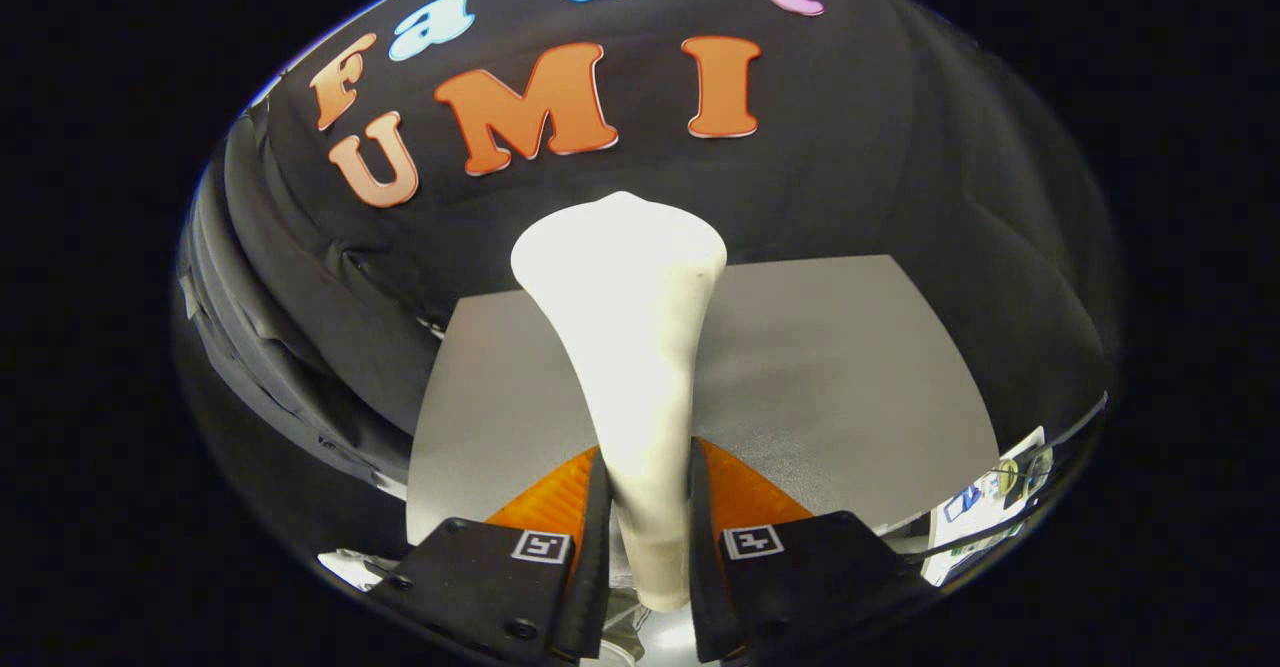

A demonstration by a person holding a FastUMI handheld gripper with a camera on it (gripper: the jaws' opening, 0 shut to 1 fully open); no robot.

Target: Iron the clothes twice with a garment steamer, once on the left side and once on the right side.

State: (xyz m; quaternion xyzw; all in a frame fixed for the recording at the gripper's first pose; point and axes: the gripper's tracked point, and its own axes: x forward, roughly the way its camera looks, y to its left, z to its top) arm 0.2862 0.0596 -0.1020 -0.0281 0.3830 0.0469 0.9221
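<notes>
Left side: folds of the black cloth wall (300,347) hang down beside the table's left edge.
Table: a plain grey tabletop (850,367) lies beyond the fingers and runs back to the cloth wall.
Gripper: the gripper (648,507) points forward over the table, its two fingers standing upright on either side of a white handle.
Jaws: narrowed to a slim gap, just the width of the handle; both fingers press against its sides, so the handle is held firmly.
Garment steamer: the cream-white garment steamer (630,347) rises from between the fingers, thin where it is gripped and widening to a broad, rounded head above them, set against the table and the dark wall.
Markers: a small square black-and-white tag sits on each finger's base.
Right side: some small cluttered items (1000,492) lie past the table's right corner, too small to make out.
</notes>
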